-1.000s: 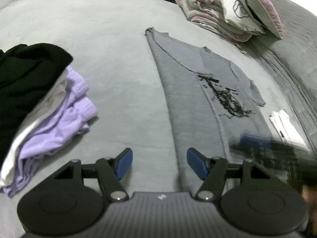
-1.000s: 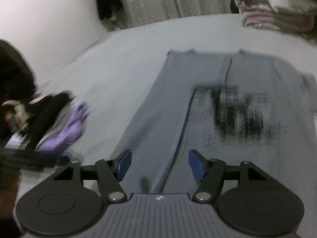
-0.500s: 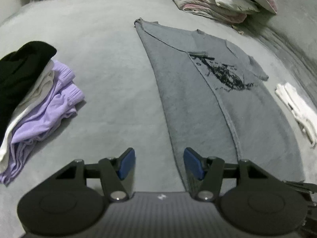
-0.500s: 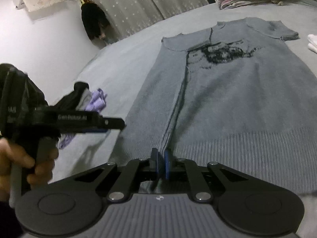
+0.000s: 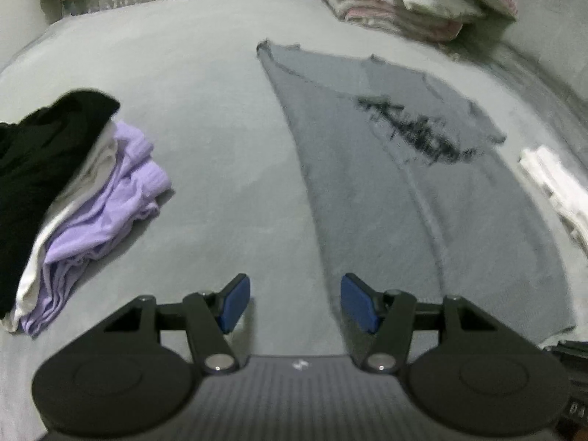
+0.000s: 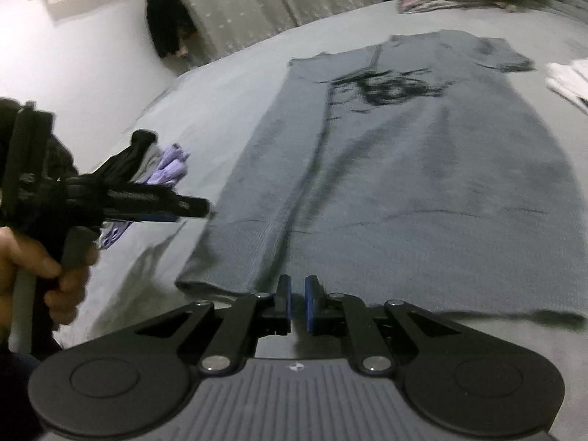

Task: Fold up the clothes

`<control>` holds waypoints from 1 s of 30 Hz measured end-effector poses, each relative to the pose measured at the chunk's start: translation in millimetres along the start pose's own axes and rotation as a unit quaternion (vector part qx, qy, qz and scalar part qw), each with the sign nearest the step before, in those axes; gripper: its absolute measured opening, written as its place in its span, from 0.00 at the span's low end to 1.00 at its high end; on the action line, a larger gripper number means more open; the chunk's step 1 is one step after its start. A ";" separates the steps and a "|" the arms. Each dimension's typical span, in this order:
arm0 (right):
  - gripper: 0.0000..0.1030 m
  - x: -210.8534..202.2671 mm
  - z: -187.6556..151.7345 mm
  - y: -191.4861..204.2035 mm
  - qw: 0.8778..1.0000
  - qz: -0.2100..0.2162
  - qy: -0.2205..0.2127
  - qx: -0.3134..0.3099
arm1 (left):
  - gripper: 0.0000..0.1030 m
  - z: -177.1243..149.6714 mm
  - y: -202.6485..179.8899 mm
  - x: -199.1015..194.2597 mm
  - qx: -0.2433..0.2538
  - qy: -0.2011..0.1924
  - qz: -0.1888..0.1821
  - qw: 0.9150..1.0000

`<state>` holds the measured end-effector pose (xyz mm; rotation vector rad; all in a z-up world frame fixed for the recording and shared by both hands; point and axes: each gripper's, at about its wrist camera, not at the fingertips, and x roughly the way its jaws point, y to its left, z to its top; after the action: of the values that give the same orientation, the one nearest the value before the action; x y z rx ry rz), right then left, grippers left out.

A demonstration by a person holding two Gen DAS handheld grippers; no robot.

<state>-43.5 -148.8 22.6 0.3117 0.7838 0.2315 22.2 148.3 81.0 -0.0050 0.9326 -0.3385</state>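
Note:
A grey knit shirt [image 5: 367,183] with a black print lies flat on the grey bed, its left side folded in along a lengthwise crease. My right gripper [image 6: 297,303] is shut at the shirt [image 6: 422,183] hem, where the crease ends, with a thin strip of fabric between the pads. My left gripper [image 5: 296,303] stands open just above the bed. Its right pad hangs over the shirt's left edge near the hem, and nothing is between its fingers. In the right wrist view a hand holds the left gripper [image 6: 198,207] to the left of the shirt.
A pile of black, white and lilac clothes [image 5: 73,183] lies left of the shirt. A small white folded item [image 5: 551,183] lies to its right. Stacked bedding [image 5: 404,0] sits at the far end of the bed [image 5: 202,92]. A curtain and a wall stand behind.
My right gripper went from wide open to shut at the shirt's hem. The left gripper's jaws narrowed a little, and it swung so the pile and shirt sit further up its view.

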 end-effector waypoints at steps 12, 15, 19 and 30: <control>0.06 -54.5 -7.5 -80.1 0.990 -0.103 -0.057 0.081 | 0.54 -19.7 -59.7 8.3 0.066 0.013 -0.047 0.997; 0.12 -73.6 -9.5 -100.0 0.982 -0.123 -0.081 0.117 | 0.55 -25.6 -67.8 8.9 0.083 0.011 -0.041 0.996; 0.32 -76.6 -19.7 -124.7 0.974 -0.095 -0.087 0.185 | 0.56 -31.7 -74.8 19.3 0.107 0.017 -0.018 0.994; 0.07 -65.1 -25.7 -104.7 0.976 -0.093 -0.111 0.165 | 0.56 -38.8 -79.9 15.8 0.119 0.010 -0.001 0.993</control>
<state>-97.6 -261.9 10.5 0.5642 0.6228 -0.1110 -22.4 73.5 57.3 0.2170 0.9066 -0.4504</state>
